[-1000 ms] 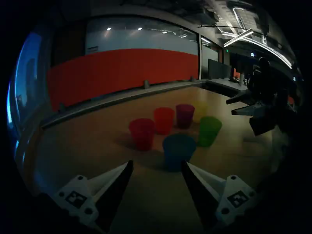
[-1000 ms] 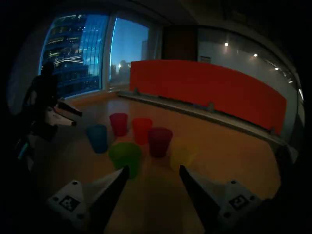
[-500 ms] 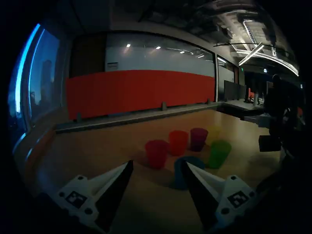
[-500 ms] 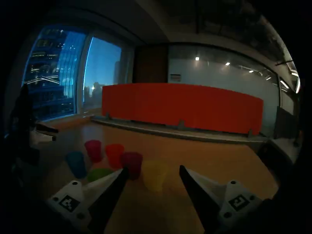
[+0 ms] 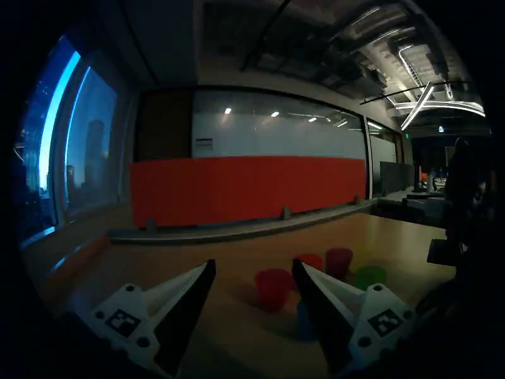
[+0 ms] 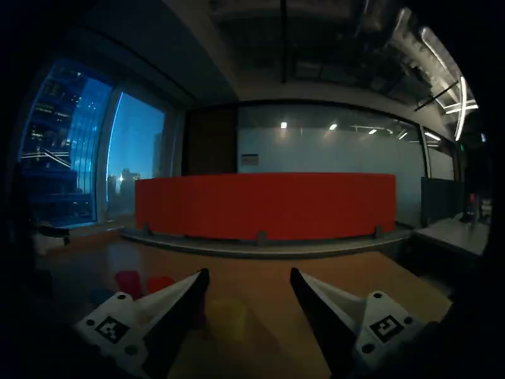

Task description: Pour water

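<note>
"Where are the cups (image 5: 273, 289)?"
"On the table (image 5: 246, 344), bunched together, ahead of the left claw (image 5: 252, 261)."
"And the claws?"
"It and the right claw (image 6: 248, 271) are both spread wide, holding nothing."

Left gripper (image 5: 253, 261) hovering open-fingered over a wooden table (image 5: 170, 260) of coloured cups.
Its two fingers are standing well apart, gripping nothing and framing a red cup (image 5: 273, 288). An orange cup (image 5: 310, 259), a purple cup (image 5: 339, 261) and a green cup (image 5: 370, 276) are sitting close together just beyond, and a blue cup (image 5: 304, 321) is peeking from behind the finger on the view's right. A red partition (image 5: 246, 189) is running along the table's far edge.
</note>
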The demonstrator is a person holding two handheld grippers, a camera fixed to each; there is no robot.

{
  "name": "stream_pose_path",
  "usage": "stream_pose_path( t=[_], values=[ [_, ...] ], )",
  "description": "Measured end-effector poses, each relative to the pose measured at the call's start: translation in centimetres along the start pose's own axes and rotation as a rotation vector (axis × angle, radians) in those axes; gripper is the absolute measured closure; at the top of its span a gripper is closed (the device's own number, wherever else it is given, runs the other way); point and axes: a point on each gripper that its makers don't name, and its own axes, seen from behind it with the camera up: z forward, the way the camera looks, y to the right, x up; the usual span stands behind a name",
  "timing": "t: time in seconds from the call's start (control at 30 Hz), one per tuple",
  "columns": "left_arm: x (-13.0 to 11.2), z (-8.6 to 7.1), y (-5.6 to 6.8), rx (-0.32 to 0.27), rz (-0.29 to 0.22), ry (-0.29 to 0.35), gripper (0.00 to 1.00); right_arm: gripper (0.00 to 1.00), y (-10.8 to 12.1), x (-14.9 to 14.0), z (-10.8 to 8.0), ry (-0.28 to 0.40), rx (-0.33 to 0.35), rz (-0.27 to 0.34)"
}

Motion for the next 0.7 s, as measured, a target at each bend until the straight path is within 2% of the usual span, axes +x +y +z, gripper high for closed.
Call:
stream_pose_path(
  t=[0.17, 0.3, 0.7],
  values=[
    [2.4, -0.1, -1.2, 0.068, 0.007, 0.074, 0.11, 0.01, 1.2, 1.4, -0.1, 0.049, -0.052, 0.002],
    [3.5, -0.2, -1.7, 0.103, 0.010, 0.100, 0.11, 0.01, 1.8, 2.0, -0.5, 0.076, -0.088, -0.005],
    [2.8, -0.2, -2.9, 0.175, -0.009, 0.104, 0.11, 0.01, 2.5, 1.8, -1.6, 0.091, -0.136, -0.018]
  ],
)
